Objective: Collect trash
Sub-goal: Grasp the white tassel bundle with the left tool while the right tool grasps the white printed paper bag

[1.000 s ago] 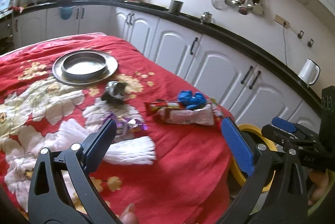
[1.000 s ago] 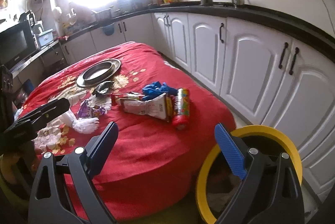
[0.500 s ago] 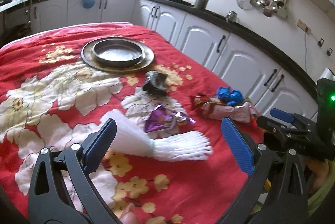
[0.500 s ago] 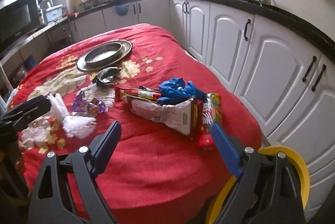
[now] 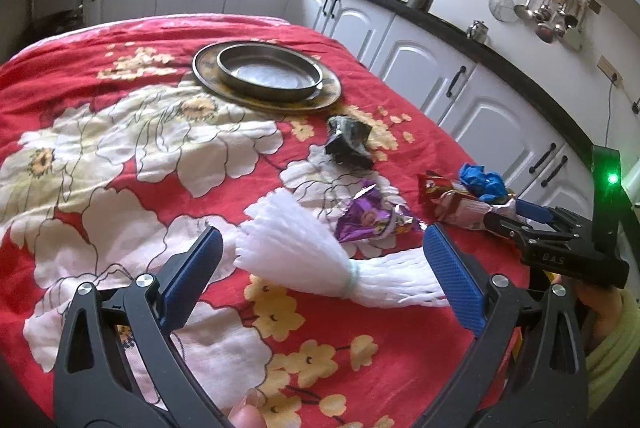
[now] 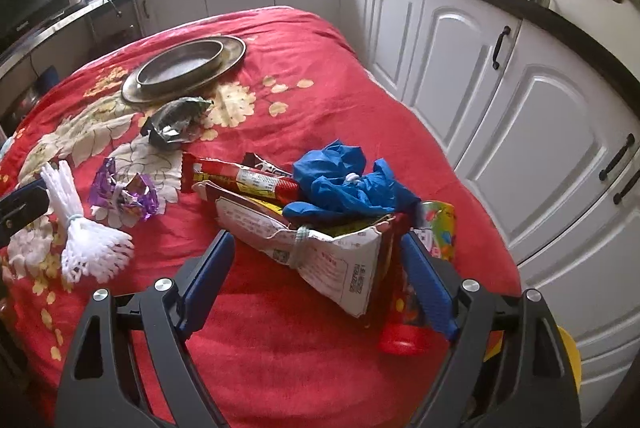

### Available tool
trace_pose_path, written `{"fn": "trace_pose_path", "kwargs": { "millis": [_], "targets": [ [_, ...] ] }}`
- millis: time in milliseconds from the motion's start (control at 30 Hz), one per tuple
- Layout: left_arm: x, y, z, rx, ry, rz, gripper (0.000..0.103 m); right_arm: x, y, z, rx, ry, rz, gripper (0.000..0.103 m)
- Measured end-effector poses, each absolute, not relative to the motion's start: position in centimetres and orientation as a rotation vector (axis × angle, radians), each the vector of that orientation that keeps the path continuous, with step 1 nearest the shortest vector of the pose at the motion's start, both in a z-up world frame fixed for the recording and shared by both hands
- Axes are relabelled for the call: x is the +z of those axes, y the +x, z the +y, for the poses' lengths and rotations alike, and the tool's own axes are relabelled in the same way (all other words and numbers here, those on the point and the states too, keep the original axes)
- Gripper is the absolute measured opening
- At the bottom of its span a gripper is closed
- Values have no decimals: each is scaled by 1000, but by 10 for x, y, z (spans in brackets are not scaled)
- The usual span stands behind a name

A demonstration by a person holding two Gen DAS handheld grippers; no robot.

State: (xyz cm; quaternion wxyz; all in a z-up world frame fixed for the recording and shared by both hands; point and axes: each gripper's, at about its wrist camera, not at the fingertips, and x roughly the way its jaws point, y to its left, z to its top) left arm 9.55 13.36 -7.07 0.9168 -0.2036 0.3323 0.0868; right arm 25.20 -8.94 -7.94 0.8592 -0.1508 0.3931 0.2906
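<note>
Compared with a second ago, both grippers are seen closer to the litter on the red flowered cloth of the desk (image 5: 132, 212), and the yellow-rimmed bin, then plain beneath the right gripper, is reduced to a sliver at the right wrist view's edge. The right gripper (image 6: 318, 282), whose jaws have just been closing, is held wide around the torn white paper packet (image 6: 320, 248), with its pads not seen pressing on it. The left gripper (image 5: 320, 268) is spread wide over the white foam net sleeve (image 5: 320, 264), a ribbed piece cinched at its middle by a band; no contact is seen.

Seven pieces of trash are counted: beside the packet, a crumpled blue plastic glove (image 6: 344, 184) lying on top of it, one glossy red wrapper (image 6: 240, 180) at its left and one bright printed tube with a red cap (image 6: 416, 300) at its right; farther left, one crinkled purple foil wrapper (image 6: 124, 192) and the sleeve; beyond, one dark crushed foil bag (image 6: 176, 124). Two round metal dishes (image 5: 268, 72), one nested on the other, are seen behind the bag.
</note>
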Motion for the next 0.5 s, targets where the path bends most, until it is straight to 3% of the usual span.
{"fn": "trace_pose_path", "kwargs": {
  "millis": [500],
  "targets": [
    [-92,100,154,228,-521,732,92,-90,223,-74,763,-235,909,74]
  ]
}}
